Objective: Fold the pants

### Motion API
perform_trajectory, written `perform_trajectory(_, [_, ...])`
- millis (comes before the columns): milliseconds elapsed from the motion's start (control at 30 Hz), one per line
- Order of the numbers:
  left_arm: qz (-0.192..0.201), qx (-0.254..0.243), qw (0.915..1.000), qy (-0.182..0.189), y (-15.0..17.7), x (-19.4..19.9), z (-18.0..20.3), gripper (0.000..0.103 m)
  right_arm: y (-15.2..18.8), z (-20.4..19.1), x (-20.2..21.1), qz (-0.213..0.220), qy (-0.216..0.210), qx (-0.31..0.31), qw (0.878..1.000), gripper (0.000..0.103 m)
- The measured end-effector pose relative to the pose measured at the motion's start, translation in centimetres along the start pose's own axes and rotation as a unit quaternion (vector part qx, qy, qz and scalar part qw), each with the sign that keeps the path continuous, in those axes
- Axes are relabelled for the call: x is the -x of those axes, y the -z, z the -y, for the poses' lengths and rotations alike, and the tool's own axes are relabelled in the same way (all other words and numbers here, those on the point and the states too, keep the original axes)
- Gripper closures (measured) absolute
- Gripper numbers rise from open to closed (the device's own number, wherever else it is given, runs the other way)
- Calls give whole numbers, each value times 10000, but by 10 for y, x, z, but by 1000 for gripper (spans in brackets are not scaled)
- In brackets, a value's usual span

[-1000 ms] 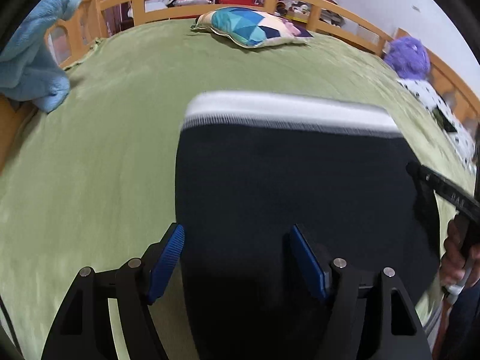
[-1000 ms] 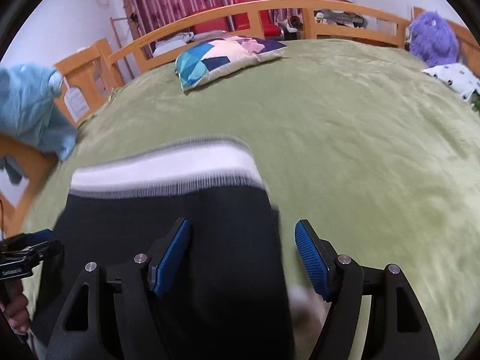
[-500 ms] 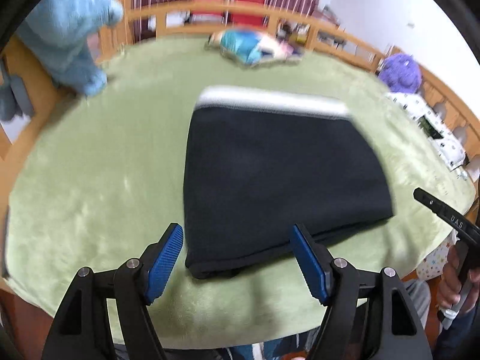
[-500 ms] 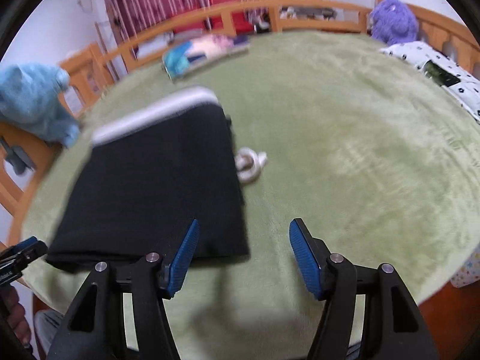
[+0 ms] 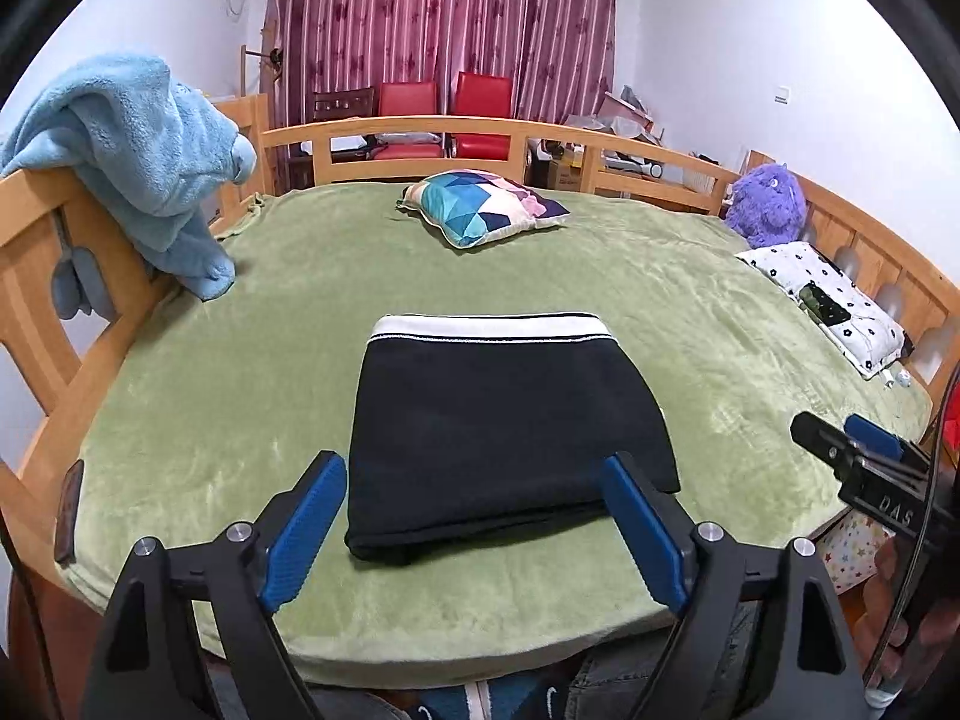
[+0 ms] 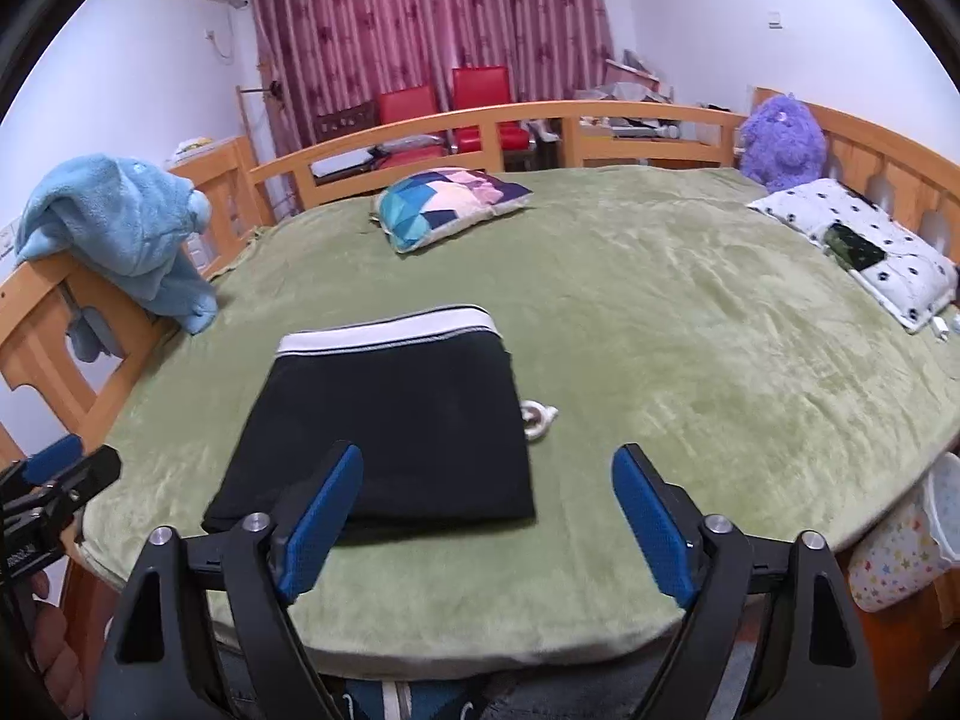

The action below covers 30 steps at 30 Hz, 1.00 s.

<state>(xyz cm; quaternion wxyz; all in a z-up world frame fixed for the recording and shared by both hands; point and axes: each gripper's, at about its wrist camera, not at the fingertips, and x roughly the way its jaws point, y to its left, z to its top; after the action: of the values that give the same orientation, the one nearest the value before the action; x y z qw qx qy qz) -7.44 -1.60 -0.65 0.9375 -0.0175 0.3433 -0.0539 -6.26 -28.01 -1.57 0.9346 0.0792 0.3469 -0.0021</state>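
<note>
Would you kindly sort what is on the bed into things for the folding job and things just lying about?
Job:
- folded black pants
- left claw, empty, jaws opening
- right claw, empty, jaws opening

Lying about:
- patterned pillow
- blue blanket
- purple plush toy
- dotted pillow

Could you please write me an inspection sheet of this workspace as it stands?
Surface: green blanket over a bed with wooden rails.
Job's things: black pants with a white waistband, folded flat near the front edge.
Clutter: white cord beside the pants; pillow; blue towel on the rail; purple toy; spotted cushion.
Grippers: left tongs and right tongs opening, nothing between them, clear of the pants.
Cables: nothing seen.
Surroundings: red chairs, curtain.
</note>
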Motion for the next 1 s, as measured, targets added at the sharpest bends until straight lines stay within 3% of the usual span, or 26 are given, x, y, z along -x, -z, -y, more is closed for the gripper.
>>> perform_trajectory(267, [63, -58, 9999, -108, 6, 13, 7, 13, 10, 4, 14, 225, 249, 57, 9994, 1])
perform_trajectory(1000, [139, -34, 9997, -188, 5, 19, 4, 13, 18, -9, 19, 231, 416, 261, 9985, 1])
